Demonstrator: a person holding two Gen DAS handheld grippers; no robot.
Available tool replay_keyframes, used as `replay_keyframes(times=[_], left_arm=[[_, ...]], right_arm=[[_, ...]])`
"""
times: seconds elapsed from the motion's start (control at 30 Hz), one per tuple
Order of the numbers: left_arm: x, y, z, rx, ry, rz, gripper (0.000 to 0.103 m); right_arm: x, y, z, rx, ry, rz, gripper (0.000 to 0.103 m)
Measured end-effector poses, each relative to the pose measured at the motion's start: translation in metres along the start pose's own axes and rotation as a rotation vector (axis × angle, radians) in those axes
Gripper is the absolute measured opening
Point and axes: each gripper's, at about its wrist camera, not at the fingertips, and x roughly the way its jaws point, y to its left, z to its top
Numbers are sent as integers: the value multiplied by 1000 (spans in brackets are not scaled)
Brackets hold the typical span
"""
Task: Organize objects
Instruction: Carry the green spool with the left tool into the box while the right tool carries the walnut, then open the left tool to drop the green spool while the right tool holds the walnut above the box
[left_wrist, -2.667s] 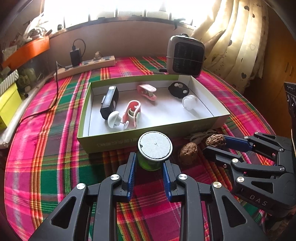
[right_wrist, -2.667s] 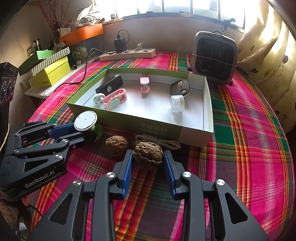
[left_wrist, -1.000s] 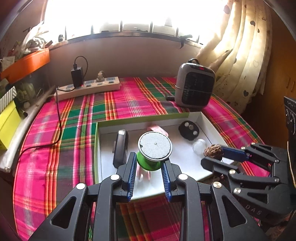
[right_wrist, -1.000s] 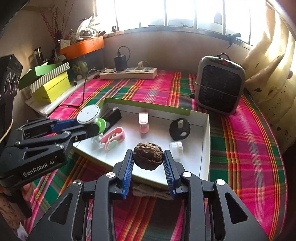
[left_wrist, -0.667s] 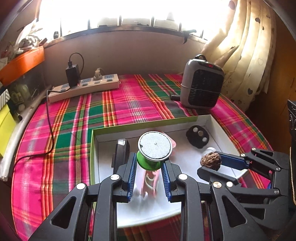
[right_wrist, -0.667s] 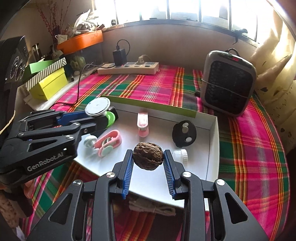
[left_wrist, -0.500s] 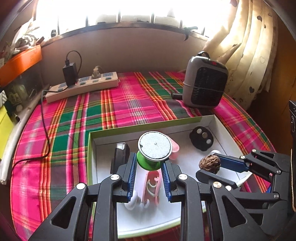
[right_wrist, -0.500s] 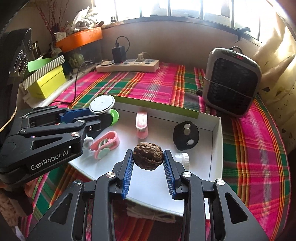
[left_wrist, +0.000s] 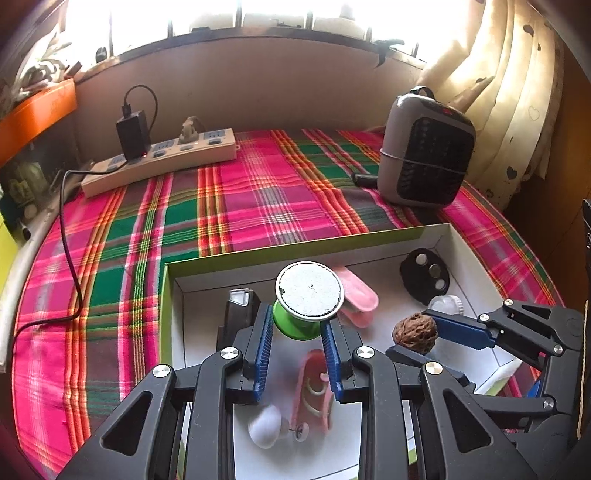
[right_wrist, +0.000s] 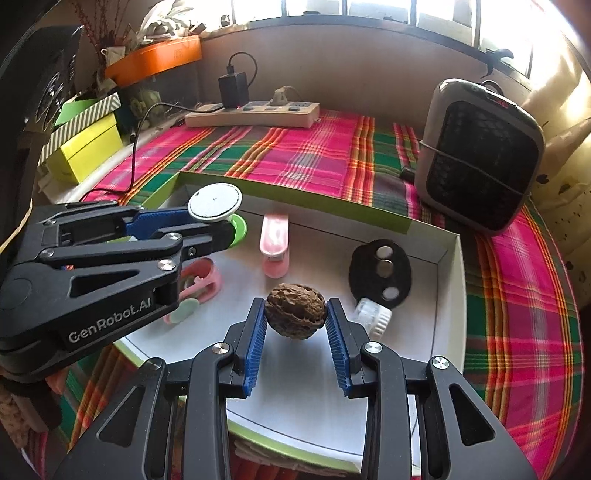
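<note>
Left tool (left_wrist: 297, 328) clamps a green spool (left_wrist: 295, 325), right tool (right_wrist: 295, 325) clamps a walnut (right_wrist: 295, 314), both above the white box (right_wrist: 452, 295). Only the right view shows yellow boxes (right_wrist: 88, 147).

Bright daylight floods the barred window (left_wrist: 273, 18) at twelve o'clock above a beige plastered wall (left_wrist: 258, 96). A cream heart-patterned curtain (left_wrist: 517, 85) hangs at two o'clock; pink-green plaid tablecloth (left_wrist: 258, 192) covers the table.
</note>
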Motion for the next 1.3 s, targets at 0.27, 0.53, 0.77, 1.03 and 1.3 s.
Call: replay_keyframes(times=[0.27,0.53,0.77,1.03,1.3], left_arm=[[7,-4,1,25,7,-1,24],[14,-7,-1,36,27,5,24],[17,-7,-2,37,34,5,24],[17,-7,-3,35,36,7,25],[16,-8,-4,37,41,17,27]], right_arm=[[7,3,2,-17,12,-3,34],[9,4,2,-24,9,-13,34],[10,4,3,-26,5,-15,34],[11,4,4,-30,1,-16,34],[10,4,3,-29,-1,-18,34]])
